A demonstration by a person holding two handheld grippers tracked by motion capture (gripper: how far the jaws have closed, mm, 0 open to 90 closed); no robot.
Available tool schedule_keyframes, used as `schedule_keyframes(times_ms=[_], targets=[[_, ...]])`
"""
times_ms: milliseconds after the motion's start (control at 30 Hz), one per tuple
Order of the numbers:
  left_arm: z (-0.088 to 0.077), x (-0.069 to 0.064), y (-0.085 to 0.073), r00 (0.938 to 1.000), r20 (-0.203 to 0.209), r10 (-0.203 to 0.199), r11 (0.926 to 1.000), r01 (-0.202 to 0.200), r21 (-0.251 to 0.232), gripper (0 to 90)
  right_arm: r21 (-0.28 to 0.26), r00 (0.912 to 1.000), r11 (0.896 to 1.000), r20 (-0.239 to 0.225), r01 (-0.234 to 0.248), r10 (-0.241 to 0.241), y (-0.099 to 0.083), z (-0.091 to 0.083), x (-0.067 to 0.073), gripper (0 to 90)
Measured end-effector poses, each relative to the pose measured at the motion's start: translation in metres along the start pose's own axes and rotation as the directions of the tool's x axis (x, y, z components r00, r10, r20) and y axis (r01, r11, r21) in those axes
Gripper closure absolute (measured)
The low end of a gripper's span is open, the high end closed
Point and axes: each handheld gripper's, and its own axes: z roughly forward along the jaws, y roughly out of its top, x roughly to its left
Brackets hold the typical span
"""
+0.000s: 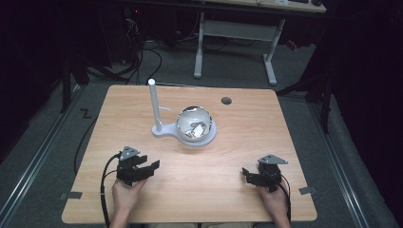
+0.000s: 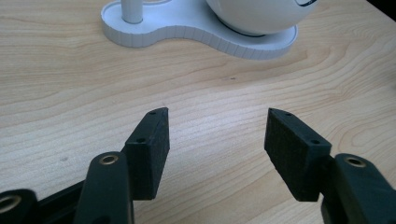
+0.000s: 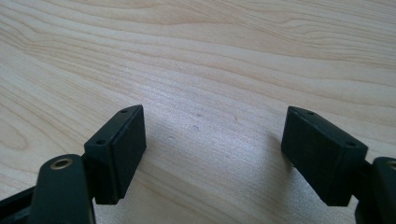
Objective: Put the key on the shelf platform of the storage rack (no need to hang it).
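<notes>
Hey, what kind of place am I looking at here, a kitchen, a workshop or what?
Most likely a lab or test room, not a home. A bare wooden table stands on grey carpet, a height-adjustable desk frame with cables sits behind it, and a white stand with a bowl is set out.

Table (image 1: 199,190): pale wood, matt, visible wavy grain, a few small dark specks.
White stand base (image 2: 187,35): matt plastic, fine vertical ribbing along its edge; post (image 1: 154,102) same white, smooth.
Round bowl (image 1: 194,122): glossy white shell outside, mirror-bright reflective inside.
Left gripper (image 2: 217,135) and right gripper (image 3: 212,142): black matt plastic arms, brass-coloured rivets; pads (image 2: 292,154) finely textured, rubbery-looking.
</notes>
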Motion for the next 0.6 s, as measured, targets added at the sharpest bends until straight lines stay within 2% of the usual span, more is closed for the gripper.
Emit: schedule_keyframes(times_ms=[67,100,133,167,267,300,367,467,500,533,600], targets=[[0.002,0.001,-0.001,1.0000,0.002,0.008,1.0000,-0.008,0.003,40.7,0.000,1.0000,1.000,0.000,0.001,-0.001,0.000,0.000,0.000,22.4],[0.002,0.001,-0.003,1.0000,-0.004,-0.003,1.0000,0.003,0.007,40.6,0.000,1.0000,1.000,0.001,0.001,-0.001,0.000,0.000,0.000,22.4],[0.003,0.003,-0.003,0.9998,0.006,0.018,0.9998,-0.018,0.006,40.6,0.000,1.0000,1.000,0.000,0.001,-0.001,0.000,0.000,0.000,22.4],[0.003,0.002,-0.004,0.9999,-0.009,-0.006,1.0000,0.006,0.004,40.5,0.000,1.0000,1.000,0.001,0.001,-0.001,0.000,0.000,0.000,22.4],[0.004,0.005,-0.007,0.9999,0.002,0.015,0.9999,-0.014,-0.002,40.5,0.000,1.0000,1.000,0.001,0.000,0.000,0.000,0.000,0.000,22.4],[0.005,0.005,-0.008,1.0000,-0.002,0.004,1.0000,-0.004,-0.005,40.6,0.000,1.0000,1.000,0.001,0.001,-0.001,0.000,0.000,0.000,22.4],[0.007,0.008,-0.011,0.9995,-0.005,0.033,0.9995,-0.033,-0.001,40.6,0.000,1.0000,1.000,0.000,0.001,-0.001,0.000,0.000,0.000,22.4],[0.009,0.009,-0.016,0.9995,-0.012,0.030,0.9996,-0.030,0.002,40.6,0.000,1.0000,1.000,0.000,0.000,0.000,0.000,0.000,0.000,22.4],[0.010,0.010,-0.018,0.9988,-0.008,0.049,0.9988,-0.049,-0.001,40.6,0.000,1.0000,1.000,0.000,0.000,0.000,0.000,0.000,0.000,22.4],[0.011,0.010,-0.019,0.9993,-0.013,0.036,0.9993,-0.036,-0.001,40.6,0.000,1.0000,1.000,0.000,0.000,0.000,0.000,0.000,0.000,22.4],[0.011,0.012,-0.022,0.9989,-0.010,0.045,0.9990,-0.045,0.000,40.6,0.000,1.0000,1.000,0.001,0.000,0.000,0.000,0.000,0.000,22.4]])
